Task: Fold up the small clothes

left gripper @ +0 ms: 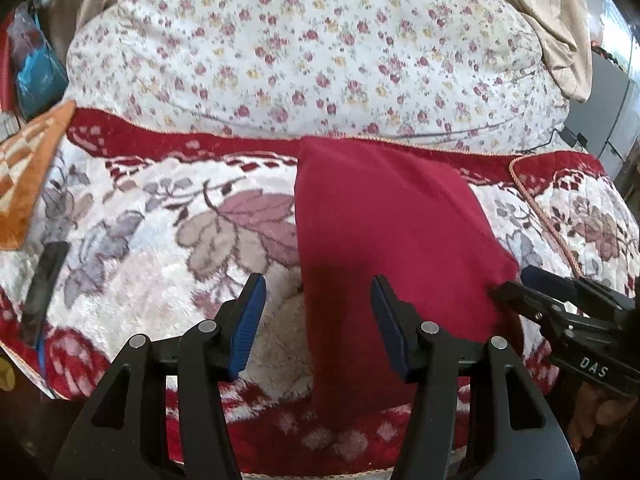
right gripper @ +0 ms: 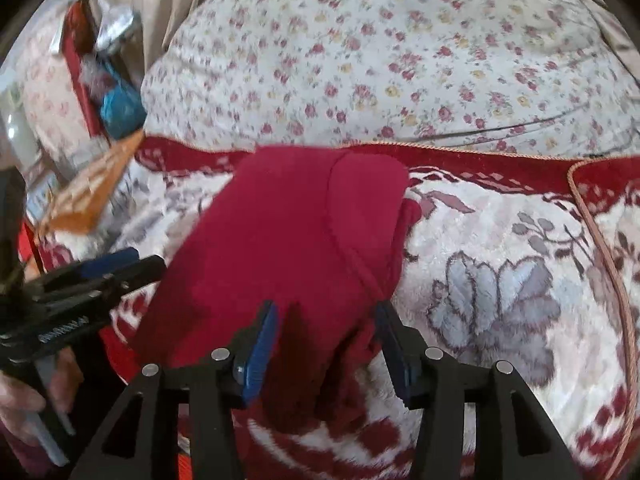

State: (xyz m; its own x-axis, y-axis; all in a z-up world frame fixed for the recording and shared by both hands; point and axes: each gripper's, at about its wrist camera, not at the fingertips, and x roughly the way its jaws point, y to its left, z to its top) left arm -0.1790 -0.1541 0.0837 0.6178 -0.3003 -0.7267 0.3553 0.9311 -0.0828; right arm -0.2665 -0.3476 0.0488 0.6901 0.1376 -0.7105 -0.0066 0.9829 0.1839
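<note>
Garment (left gripper: 384, 232): dark red knit piece, plain, folded into a long narrow panel; curved seam and a rounded flap visible on its far right part in the right wrist view (right gripper: 304, 240).
Long axis: runs from the near edge of the blanket away toward the red border — far end narrower, near end hanging slightly over the blanket's front.
Position: lies flat on the plush blanket (left gripper: 160, 240), roughly central, between the two grippers.
Left gripper (left gripper: 318, 320): spread apart; blue pads clear of the cloth, left edge of the garment below the gap, nothing pinched.
Right gripper (right gripper: 326, 344): parted, near corner of the garment bunched between the pads; whether the pads press on it cannot be told — blurred.
Surface: cream plush blanket with grey and mauve leaf motifs, red border and corded edge.
Behind: white quilt with small red flowers (left gripper: 304, 48), heaped high.
Room: orange checked cloth (left gripper: 28, 168) at far left; beige fabric (left gripper: 560, 20) draped at upper right.
</note>
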